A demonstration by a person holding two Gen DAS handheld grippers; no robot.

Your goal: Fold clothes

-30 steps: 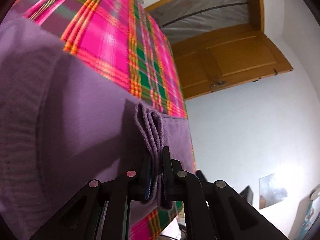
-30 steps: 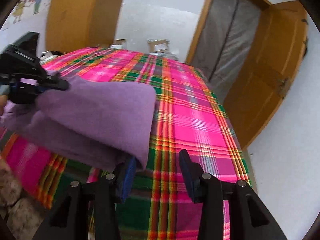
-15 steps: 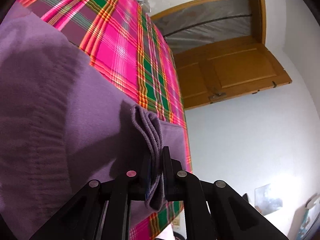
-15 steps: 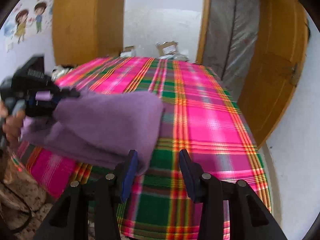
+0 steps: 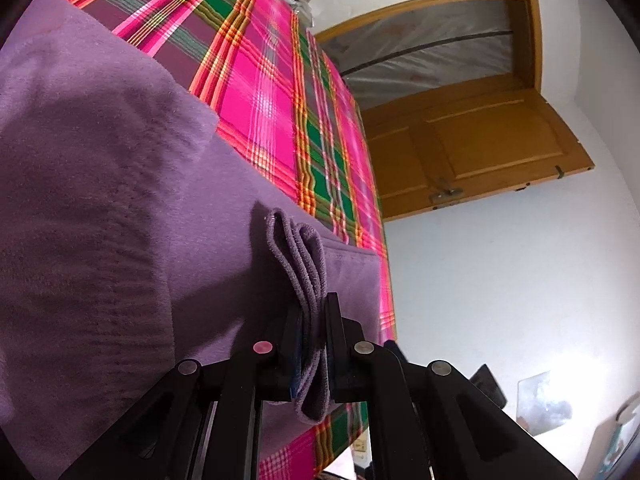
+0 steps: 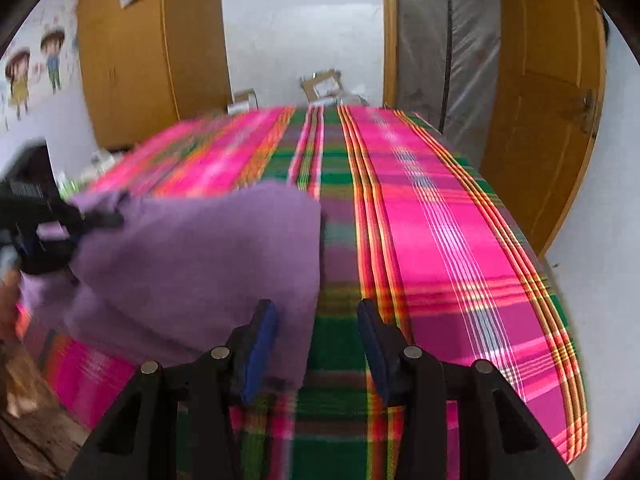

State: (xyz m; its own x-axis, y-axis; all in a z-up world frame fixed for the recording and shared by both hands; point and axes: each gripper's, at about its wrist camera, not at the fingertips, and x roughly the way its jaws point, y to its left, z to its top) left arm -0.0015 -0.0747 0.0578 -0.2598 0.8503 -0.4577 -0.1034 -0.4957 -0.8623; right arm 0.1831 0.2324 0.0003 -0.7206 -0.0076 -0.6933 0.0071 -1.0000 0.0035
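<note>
Purple garment (image 5: 120, 208) lies on your plaid bedspread (image 5: 260, 92), its bunched edge clamped in your left gripper (image 5: 314, 336).
Only your right wrist view shows the right gripper (image 6: 316, 344) gaping, gripping nothing, the garment's near corner just inside its left pad; a wooden door (image 6: 548, 92) stands beyond.

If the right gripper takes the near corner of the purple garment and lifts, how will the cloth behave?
Probably floppy: the purple garment sags between the left gripper, shut on its bunched layers, and the plaid bedcover. Its fuzzy knit likely grips well. The open right gripper may catch only some layers at that corner.
</note>
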